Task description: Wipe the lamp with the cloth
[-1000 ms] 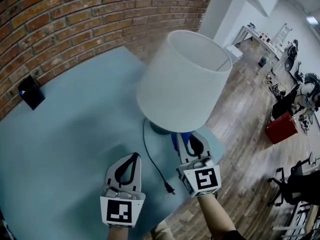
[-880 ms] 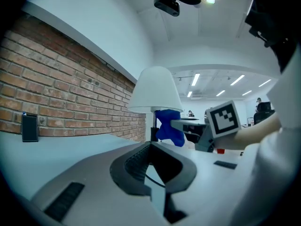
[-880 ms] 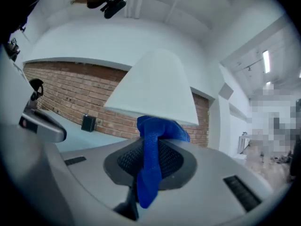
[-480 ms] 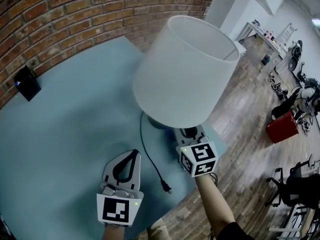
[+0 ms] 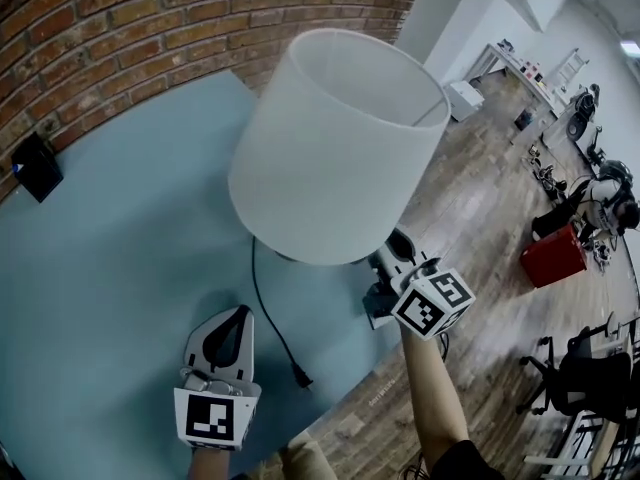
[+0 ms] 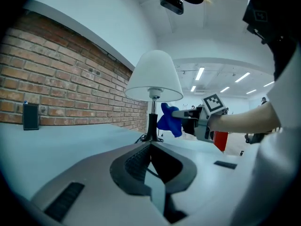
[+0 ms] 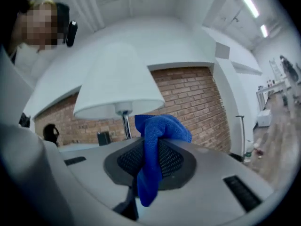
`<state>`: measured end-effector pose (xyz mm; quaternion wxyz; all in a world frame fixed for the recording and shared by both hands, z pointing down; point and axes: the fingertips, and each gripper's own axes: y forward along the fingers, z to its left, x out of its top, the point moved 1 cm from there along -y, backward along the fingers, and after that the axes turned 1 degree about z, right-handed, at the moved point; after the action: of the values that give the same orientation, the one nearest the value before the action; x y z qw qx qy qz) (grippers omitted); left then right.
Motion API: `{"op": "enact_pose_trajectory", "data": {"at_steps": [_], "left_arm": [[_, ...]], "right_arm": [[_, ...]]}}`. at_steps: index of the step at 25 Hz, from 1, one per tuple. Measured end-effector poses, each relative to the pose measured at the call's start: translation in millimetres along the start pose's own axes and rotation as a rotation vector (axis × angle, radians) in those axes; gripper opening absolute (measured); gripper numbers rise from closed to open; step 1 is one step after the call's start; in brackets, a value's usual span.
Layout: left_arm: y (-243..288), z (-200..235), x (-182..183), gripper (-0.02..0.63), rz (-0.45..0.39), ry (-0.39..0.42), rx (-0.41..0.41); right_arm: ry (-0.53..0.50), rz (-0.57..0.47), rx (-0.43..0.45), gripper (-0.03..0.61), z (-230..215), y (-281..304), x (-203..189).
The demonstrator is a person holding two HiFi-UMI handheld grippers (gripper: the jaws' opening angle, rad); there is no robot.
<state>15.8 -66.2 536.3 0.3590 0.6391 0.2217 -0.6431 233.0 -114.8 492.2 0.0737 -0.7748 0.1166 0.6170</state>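
Wiping well here means drawing the blue cloth [image 7: 155,145] along the lamp [image 5: 330,148] with light, even pressure, since the tall white shade [image 6: 154,76] makes it look top-heavy and easy to rock. Taking things from the left, the left hand-held gripper [image 5: 237,318] is best placed to steady the dark base [image 6: 151,136] if it shifts. The black cord [image 5: 268,308] and its plug [image 5: 298,378] lie loose on the pale blue desk [image 5: 110,258] and should be kept clear of any sweep. The cloth should travel up the thin stem [image 6: 153,119] and round the shade's lower rim without snagging the fitting beneath.

The left hand-held gripper lies low over the desk near its front edge, well short of the lamp. Its jaws are together with nothing between them, and they point at the base. The lamp stands mid-desk before the brick wall [image 5: 150,18]. To its right, the right hand-held gripper [image 5: 398,253] reaches in from the desk's edge on an outstretched forearm [image 5: 432,398], its tip under the shade's rim. Its jaws are clamped on a bunched fold of the cloth, whose loose end hangs down. The cloth sits just beside the stem, below the shade; whether it touches cannot be told.
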Motion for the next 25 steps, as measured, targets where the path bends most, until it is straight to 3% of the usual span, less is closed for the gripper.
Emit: {"op": "enact_pose_trajectory", "data": {"at_steps": [3, 5, 8, 10, 14, 16, 19, 22, 25], "left_arm": [[3.6, -7.8, 13.7, 0.009, -0.041, 0.011, -0.005], [4.8, -11.0, 19.9, 0.009, -0.046, 0.030, -0.009], [4.8, -12.7, 23.8, 0.009, -0.050, 0.036, -0.005], [4.4, -11.2, 21.4, 0.009, -0.044, 0.028, -0.002], [3.9, -6.1, 14.8, 0.009, -0.029, 0.014, 0.008], [1.2, -8.2, 14.7, 0.009, -0.029, 0.012, 0.008], [-1.3, -13.2, 14.9, 0.009, -0.026, 0.023, -0.003], [-4.6, -12.0, 18.0, 0.009, -0.025, 0.021, -0.009], [-17.9, -11.4, 25.3, 0.009, -0.023, 0.009, -0.016]], "right_arm": [[0.153, -0.177, 0.139, 0.062, -8.6, 11.2, 36.1], [0.200, -0.208, 0.219, 0.062, -9.8, 26.1, 40.0], [0.265, -0.154, 0.351, 0.063, -1.1, 52.3, 24.5], [0.266, -0.046, 0.393, 0.062, 5.1, 68.6, 3.8], [-0.013, 0.336, 0.254, 0.061, -4.2, 86.4, -64.4], [-0.092, 0.417, 0.188, 0.061, -5.0, 85.1, -75.5], [-0.098, 0.396, 0.150, 0.061, -5.9, 82.0, -72.2], [-0.039, 0.227, 0.085, 0.061, -10.7, 67.7, -50.2], [0.031, 0.095, -0.055, 0.061, -13.8, 23.1, -25.5]]}}
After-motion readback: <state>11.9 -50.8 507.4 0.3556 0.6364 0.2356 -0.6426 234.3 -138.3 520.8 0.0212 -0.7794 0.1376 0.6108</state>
